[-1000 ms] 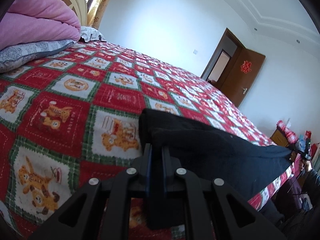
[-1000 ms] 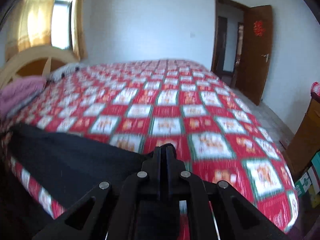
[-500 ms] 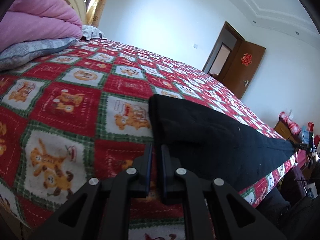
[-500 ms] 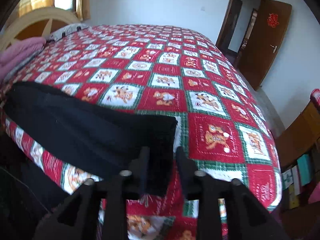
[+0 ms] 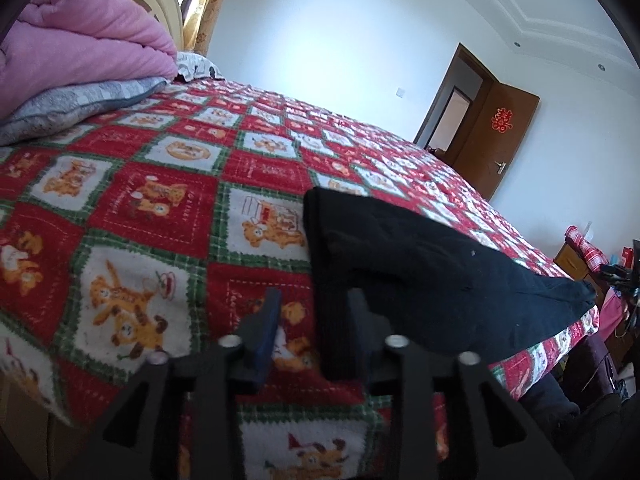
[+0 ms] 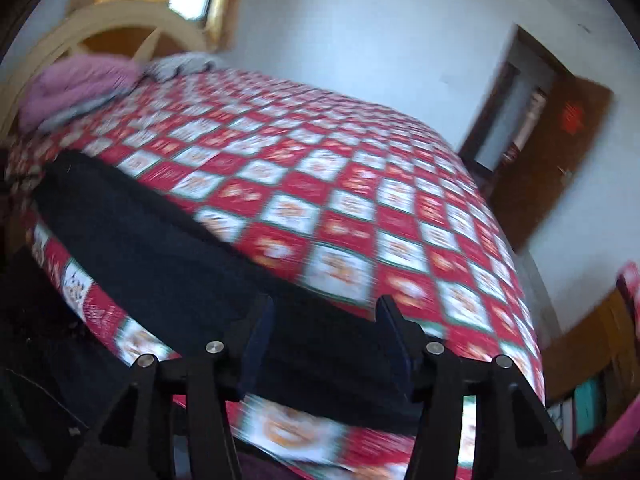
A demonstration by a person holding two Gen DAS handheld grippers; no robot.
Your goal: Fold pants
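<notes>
Black pants lie stretched along the near edge of a bed with a red, green and white checked cover. My left gripper is open at the pants' left end, its fingers astride the fabric edge. In the blurred right wrist view the pants run from the upper left to my right gripper, which is open with its fingers wide over the pants' right end. Neither gripper holds the cloth.
A pink quilt on a grey pillow sits at the headboard on the left. A brown door stands open at the far wall. A wooden cabinet stands to the right of the bed.
Both grippers have opened and let go of the pants, which now lie flat on the bed. The right gripper opened first and wider, and its view has swung.
</notes>
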